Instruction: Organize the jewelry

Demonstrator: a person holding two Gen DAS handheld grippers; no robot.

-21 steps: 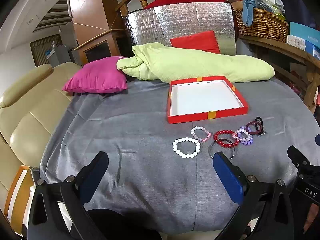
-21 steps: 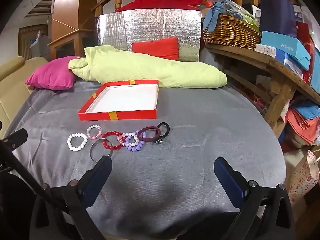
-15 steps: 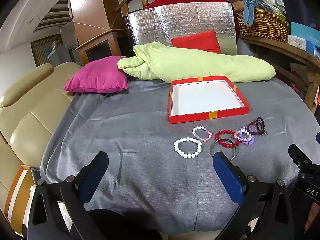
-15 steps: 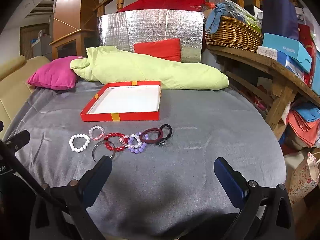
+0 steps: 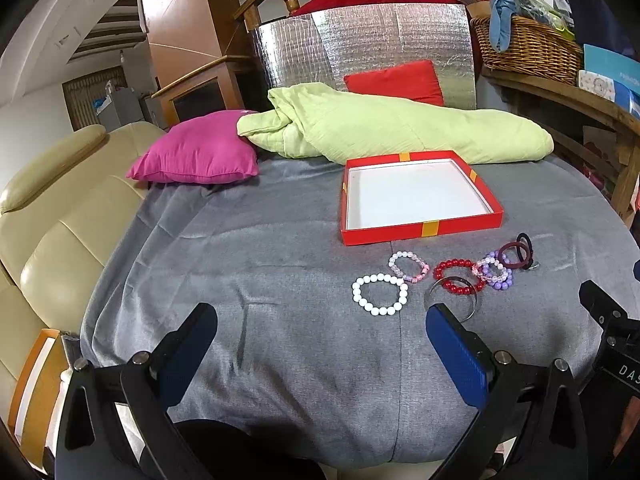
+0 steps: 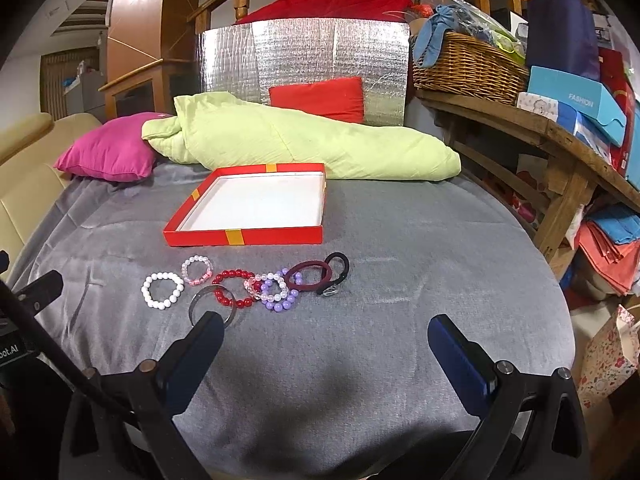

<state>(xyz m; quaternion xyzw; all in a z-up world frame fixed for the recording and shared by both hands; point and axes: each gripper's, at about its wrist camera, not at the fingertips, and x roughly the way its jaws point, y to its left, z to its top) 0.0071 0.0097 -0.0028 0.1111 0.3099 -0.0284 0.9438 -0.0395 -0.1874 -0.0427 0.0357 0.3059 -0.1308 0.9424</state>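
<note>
Now both the left gripper and the right gripper stand wide open and empty, while the bracelets lie ahead before the red tray, nearer the right gripper's left finger.

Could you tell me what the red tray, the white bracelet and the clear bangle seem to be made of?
The red tray looks like cardboard: thin folded walls, matte white lining, yellow printed bands. The white bracelet seems to be glossy round beads, perhaps plastic, glass or stone; the look cannot settle it. The clear bangle looks like see-through plastic or glass, since the grey cloth shows through.
</note>
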